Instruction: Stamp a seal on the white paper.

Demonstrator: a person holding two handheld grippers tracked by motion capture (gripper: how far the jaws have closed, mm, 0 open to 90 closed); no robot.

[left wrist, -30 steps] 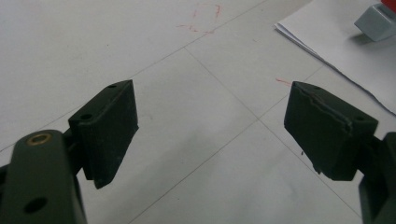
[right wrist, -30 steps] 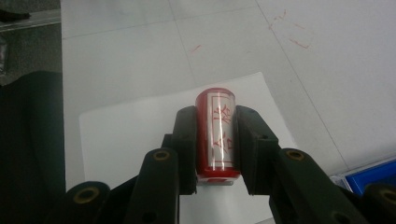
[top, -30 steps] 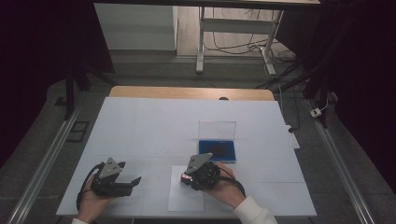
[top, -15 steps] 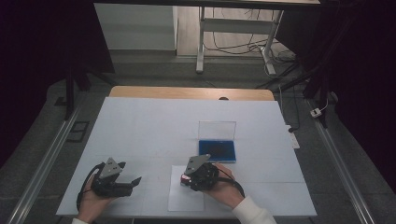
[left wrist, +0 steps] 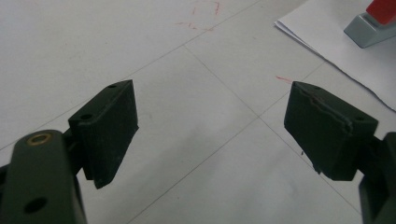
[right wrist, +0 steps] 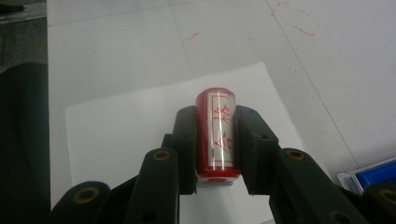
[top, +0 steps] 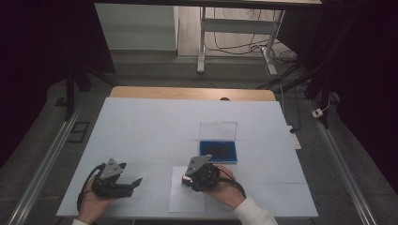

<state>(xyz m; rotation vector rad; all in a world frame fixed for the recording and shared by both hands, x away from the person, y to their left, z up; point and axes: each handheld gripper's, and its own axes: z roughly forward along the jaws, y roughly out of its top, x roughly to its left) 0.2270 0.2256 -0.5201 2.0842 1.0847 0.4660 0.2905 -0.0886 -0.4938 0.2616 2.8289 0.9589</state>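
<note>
right gripper [right wrist: 215,140] jaws clamp a red cylindrical stamp with a clear label [right wrist: 217,133] over a white paper sheet [top: 180,199] at the bench's [top: 150,122] near edge; left gripper [left wrist: 210,123] jaws gape apart, empty, near the bench's near-left corner.

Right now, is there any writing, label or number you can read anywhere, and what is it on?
"合格", red characters on the clear label on top of the red stamp clamped in the right gripper.
Red pen marks on the table: scribbles, no readable text.
Blue ink pad and white paper: no text that I can read.
</note>
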